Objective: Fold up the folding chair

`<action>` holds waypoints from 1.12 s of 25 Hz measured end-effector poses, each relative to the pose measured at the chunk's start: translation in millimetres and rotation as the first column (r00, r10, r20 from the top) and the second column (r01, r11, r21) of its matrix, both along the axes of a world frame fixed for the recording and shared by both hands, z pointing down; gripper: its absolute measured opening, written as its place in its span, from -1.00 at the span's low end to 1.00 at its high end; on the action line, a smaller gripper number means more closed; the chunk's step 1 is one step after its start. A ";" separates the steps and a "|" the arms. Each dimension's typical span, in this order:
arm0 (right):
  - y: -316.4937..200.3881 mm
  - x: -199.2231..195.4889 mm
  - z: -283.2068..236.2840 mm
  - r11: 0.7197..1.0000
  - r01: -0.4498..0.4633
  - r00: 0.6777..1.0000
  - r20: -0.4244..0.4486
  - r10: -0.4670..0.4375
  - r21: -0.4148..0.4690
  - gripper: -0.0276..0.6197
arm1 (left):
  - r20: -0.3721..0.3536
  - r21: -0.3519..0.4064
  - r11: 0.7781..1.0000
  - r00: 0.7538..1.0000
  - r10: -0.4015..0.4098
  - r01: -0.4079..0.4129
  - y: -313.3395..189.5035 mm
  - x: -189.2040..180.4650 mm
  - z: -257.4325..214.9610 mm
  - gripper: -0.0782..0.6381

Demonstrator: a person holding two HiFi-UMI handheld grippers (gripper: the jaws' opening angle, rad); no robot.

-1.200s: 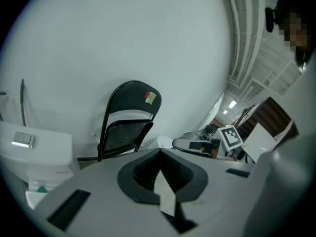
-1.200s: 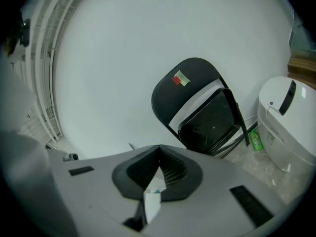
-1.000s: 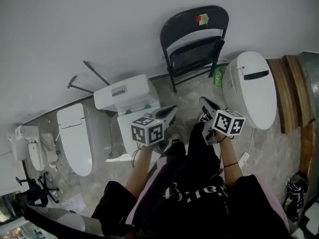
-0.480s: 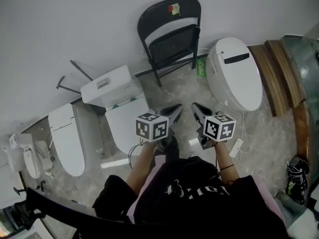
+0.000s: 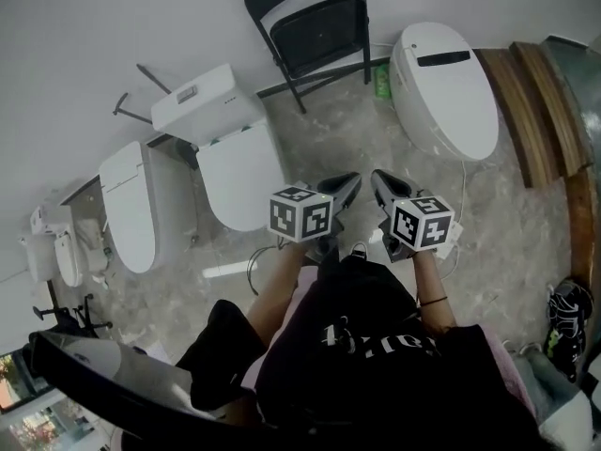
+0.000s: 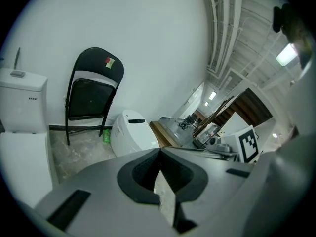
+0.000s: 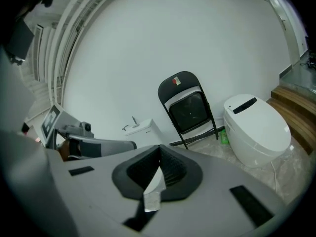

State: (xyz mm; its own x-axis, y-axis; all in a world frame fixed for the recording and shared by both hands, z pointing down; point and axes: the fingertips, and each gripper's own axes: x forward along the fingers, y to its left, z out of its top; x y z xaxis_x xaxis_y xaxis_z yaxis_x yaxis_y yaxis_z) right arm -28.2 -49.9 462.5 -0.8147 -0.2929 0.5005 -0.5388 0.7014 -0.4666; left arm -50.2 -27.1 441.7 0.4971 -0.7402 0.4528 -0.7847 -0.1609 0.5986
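Marble floor [image 5: 357, 130], toilets [image 5: 446, 83] along a white wall [image 5: 141, 7]. Nearest, left claw [image 5: 347, 182] and right claw [image 5: 380, 180] were both clamped shut and empty, side by side, likely because nothing was within reach. Far off, the chair [image 5: 315, 17] stood against the wall between two toilets, well apart from them.

Head view: high, steeply down over the person's [image 5: 376, 346] torso. Floor [image 5: 526, 242] and wall [image 5: 94, 17] fill the frame. Chair [image 5: 315, 17] far off at top edge; left gripper [image 5: 343, 189] and right gripper [image 5: 383, 184] close, just below centre.

Left gripper view: low, along its own jaws, facing the wall; chair distant, at left.

Right gripper view: same low stance, chair near centre.

All three share chair, wall and toilet [image 5: 446, 87]. Each gripper view catches the other gripper at its edge.
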 end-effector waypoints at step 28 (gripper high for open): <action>236.0 -64.4 -30.3 0.991 -0.064 0.977 0.196 0.086 -0.116 -0.87 | 0.011 0.056 0.992 0.993 -0.117 0.116 272.1 -99.7 -23.0 -0.77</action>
State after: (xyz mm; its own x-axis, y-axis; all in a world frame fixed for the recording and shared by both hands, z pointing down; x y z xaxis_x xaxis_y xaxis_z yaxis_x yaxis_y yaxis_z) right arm -92.6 186.1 432.2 -0.8791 -0.3105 0.3617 -0.4763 0.6018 -0.6410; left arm -149.9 245.0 418.7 0.4000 -0.8166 0.4162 -0.8083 -0.1001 0.5802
